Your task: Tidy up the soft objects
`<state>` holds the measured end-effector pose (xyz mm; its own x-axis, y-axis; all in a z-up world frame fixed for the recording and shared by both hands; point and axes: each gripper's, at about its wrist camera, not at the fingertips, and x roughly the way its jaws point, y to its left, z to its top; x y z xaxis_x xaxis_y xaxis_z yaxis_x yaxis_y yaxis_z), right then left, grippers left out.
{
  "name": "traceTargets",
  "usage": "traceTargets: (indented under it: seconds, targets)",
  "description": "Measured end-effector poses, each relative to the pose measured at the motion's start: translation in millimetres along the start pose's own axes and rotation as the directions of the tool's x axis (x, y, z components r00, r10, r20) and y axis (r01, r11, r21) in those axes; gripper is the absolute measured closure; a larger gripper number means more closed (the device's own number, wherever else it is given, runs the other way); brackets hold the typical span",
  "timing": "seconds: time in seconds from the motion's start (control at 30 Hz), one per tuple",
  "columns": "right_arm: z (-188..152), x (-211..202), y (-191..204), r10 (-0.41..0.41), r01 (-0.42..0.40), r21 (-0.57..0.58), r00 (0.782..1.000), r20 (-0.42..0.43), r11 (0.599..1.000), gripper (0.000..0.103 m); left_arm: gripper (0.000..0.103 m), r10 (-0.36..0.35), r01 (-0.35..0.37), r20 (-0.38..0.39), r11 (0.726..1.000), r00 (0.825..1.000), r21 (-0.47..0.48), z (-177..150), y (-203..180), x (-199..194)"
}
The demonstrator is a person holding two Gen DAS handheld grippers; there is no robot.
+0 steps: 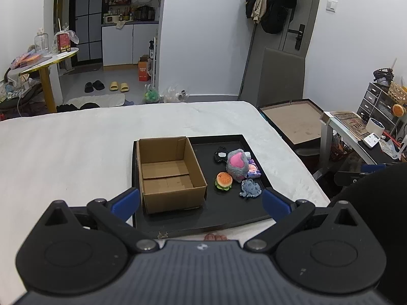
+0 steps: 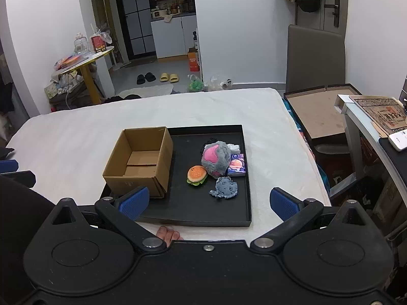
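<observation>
Left gripper (image 1: 201,203) and right gripper (image 2: 207,203) wide open, empty, above black tray (image 2: 248,203) | empty brown cardboard box (image 2: 138,162) on tray's left; hamburger squishy (image 2: 196,174), grey-pink plush (image 2: 215,158), blue rag toy (image 2: 224,191), tissue packet (image 2: 236,168) clustered right | risk: crowded toys could snag neighbours; light box might shift.

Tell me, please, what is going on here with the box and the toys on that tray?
A person holds two grippers above a black tray on a white bed. Both the left gripper and right gripper are open and hold nothing. The cardboard box is empty; the burger toy, grey plush, blue rag toy and tissue pack lie beside it.
</observation>
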<state>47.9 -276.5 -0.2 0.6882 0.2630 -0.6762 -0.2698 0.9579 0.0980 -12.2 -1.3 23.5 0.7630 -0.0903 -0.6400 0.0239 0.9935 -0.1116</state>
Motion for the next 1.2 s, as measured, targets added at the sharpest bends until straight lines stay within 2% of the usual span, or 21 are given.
traceTargets:
  seconds: [0.37, 0.67, 0.87, 1.03, 1.2]
  targets:
    - [-2.3, 6.3, -6.3, 0.049, -0.049, 0.010, 0.999, 0.003, 0.999, 0.000, 0.001, -0.005, 0.005, -0.009, 1.000, 1.000, -0.009, -4.3, 7.2, 11.4]
    - [-5.0, 40.8, -15.9, 0.106, -0.105, 0.032, 0.994, -0.041, 0.994, 0.000, 0.001, 0.000, -0.003, -0.041, 0.998, 0.999, -0.061, -10.6, 24.1, 48.4]
    - [-0.2, 66.2, -19.9, 0.099, -0.100, -0.003, 0.994, -0.046, 0.995, 0.000, 0.001, 0.003, -0.008, -0.053, 0.995, 0.999, -0.100, -11.4, 39.1, 77.1]
    - [5.0, 94.3, -28.2, 0.092, -0.091, 0.017, 0.992, -0.085, 0.996, 0.000, 0.001, 0.020, -0.029, -0.070, 0.991, 0.997, -0.130, -12.5, 50.5, 100.8]
    - [4.8, 118.9, -30.0, 0.062, -0.064, -0.015, 0.991, -0.115, 0.998, 0.000, 0.003, 0.029, -0.044, -0.099, 0.987, 0.995, -0.153, -14.6, 59.2, 122.2]
